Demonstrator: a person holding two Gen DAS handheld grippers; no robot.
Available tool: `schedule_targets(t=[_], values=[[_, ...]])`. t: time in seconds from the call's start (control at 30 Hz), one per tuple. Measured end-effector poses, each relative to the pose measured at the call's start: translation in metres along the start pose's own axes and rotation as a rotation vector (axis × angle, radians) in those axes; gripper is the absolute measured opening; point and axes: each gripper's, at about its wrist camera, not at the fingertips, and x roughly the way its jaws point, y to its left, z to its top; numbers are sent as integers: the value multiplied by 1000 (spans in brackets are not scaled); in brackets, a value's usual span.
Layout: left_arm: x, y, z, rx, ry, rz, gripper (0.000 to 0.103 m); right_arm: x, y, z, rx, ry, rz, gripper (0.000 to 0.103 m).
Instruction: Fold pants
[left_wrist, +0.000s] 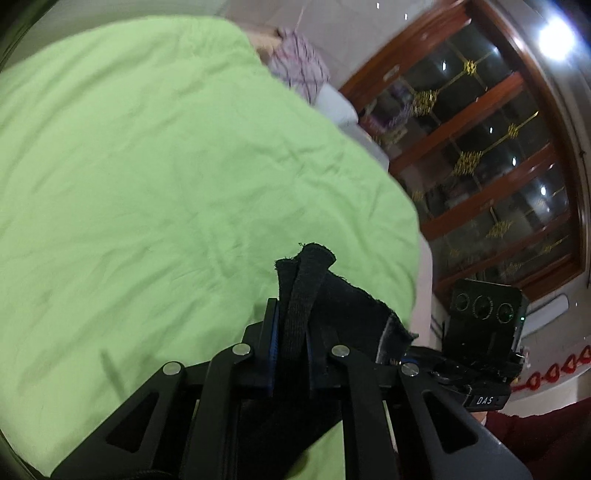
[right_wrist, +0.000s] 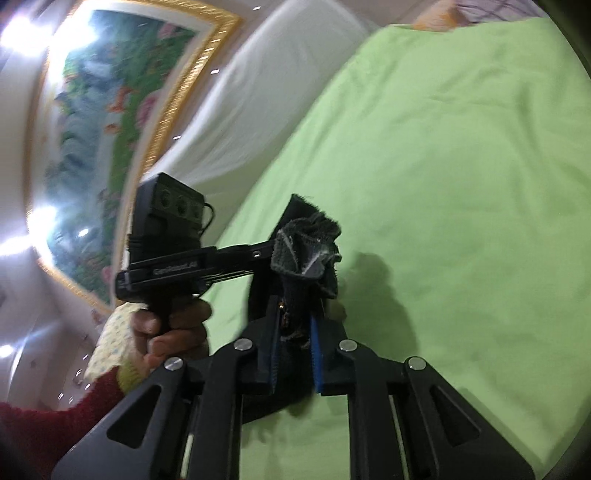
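Observation:
The black pants (left_wrist: 314, 288) are pinched in my left gripper (left_wrist: 291, 321), which is shut on a bunched edge with a belt loop, held above the green bedsheet (left_wrist: 147, 166). My right gripper (right_wrist: 295, 314) is shut on another bunched part of the black pants (right_wrist: 306, 243), near the zipper, also lifted above the green sheet (right_wrist: 461, 166). The left gripper device (right_wrist: 166, 236) and the hand holding it show in the right wrist view, close to the left of the right gripper. The right gripper device (left_wrist: 480, 332) shows in the left wrist view. The rest of the pants hangs below, hidden.
A green sheet covers the bed. A pink patterned pillow (left_wrist: 299, 66) lies at the bed's far end. A wooden glass-fronted cabinet (left_wrist: 480, 147) stands beside the bed. A gold-framed painting (right_wrist: 110, 129) hangs on the wall above a white headboard (right_wrist: 266, 96).

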Motion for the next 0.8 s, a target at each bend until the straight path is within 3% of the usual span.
schedule_targets(t=[0.17,0.37,0.6,0.8], values=[[-58,0,-29,-47,-121,-24,10,22,33,-6,-33,70,163,15],[-127,1,-80,-86,-252,7,10,61,71,-28,-97,205,258,15],[-166,36,-143,-192,-349,38,10,109,91,-63,-158,348,243,15],[-163,80,-187,-333,-377,48,9,147,89,-93,-184,446,173,15]])
